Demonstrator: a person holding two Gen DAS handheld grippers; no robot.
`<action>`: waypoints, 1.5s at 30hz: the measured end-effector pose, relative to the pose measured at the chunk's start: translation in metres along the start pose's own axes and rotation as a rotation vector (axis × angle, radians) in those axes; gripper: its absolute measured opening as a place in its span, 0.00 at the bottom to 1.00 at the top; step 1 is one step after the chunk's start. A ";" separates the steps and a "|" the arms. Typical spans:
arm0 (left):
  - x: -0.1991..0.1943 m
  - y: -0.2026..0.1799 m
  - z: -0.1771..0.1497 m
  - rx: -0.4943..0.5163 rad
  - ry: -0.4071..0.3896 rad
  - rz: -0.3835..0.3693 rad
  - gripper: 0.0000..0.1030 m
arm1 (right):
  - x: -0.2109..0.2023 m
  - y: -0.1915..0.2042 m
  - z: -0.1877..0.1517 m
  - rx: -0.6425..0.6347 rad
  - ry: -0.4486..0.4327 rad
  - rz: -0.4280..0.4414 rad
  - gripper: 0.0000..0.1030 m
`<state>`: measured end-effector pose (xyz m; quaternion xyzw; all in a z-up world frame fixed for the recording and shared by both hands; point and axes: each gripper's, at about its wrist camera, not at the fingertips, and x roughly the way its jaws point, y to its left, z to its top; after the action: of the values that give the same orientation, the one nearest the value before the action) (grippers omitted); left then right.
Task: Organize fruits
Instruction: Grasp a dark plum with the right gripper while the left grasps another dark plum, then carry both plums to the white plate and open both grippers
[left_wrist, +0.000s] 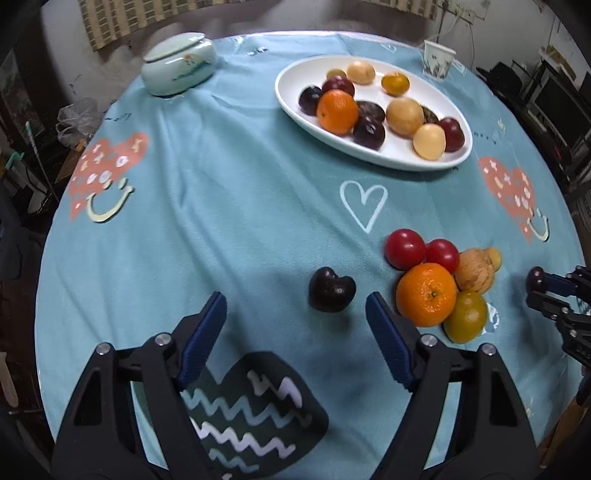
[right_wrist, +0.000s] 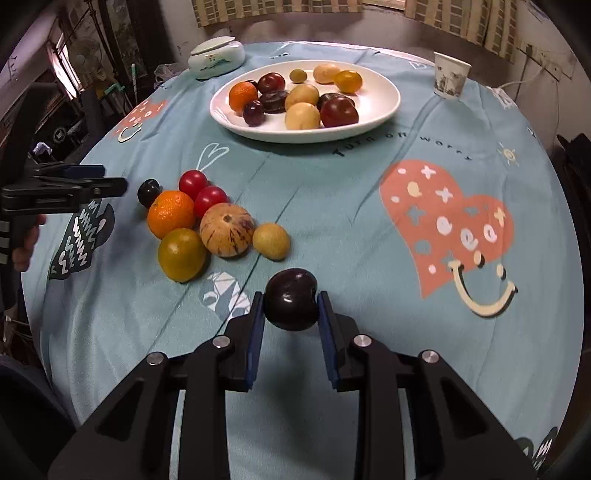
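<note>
A loose fruit pile (right_wrist: 207, 221) lies on the table (right_wrist: 369, 236), before the filled plate (right_wrist: 384, 99).

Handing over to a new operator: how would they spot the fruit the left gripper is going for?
On the blue tablecloth, find the loose fruit cluster near the white oval plate. Just beside its orange sits a lone dark purple heart-shaped plum, ahead of the open left gripper.

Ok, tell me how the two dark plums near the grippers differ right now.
The plum by the left gripper lies free on the tablecloth, ahead of wide-open jaws; call it the free plum. The held plum is pinched between the closed blue pads of the right gripper. The free plum sits close to the pile of fruit; the held plum is apart from it. Both are dark, glossy and off the white plate.
</note>
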<state>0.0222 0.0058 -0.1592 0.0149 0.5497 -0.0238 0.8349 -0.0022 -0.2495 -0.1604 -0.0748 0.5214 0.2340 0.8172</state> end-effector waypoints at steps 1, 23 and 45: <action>0.005 -0.002 0.001 0.011 0.009 -0.004 0.74 | 0.000 -0.002 -0.001 0.010 0.002 0.003 0.27; -0.047 -0.022 0.008 0.088 -0.091 -0.106 0.30 | -0.026 0.028 0.004 0.082 -0.066 0.095 0.28; -0.121 -0.063 -0.032 0.193 -0.195 -0.024 0.30 | -0.081 0.087 0.001 0.030 -0.190 0.235 0.28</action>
<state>-0.0588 -0.0527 -0.0605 0.0861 0.4613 -0.0881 0.8787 -0.0688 -0.1974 -0.0777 0.0215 0.4503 0.3264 0.8308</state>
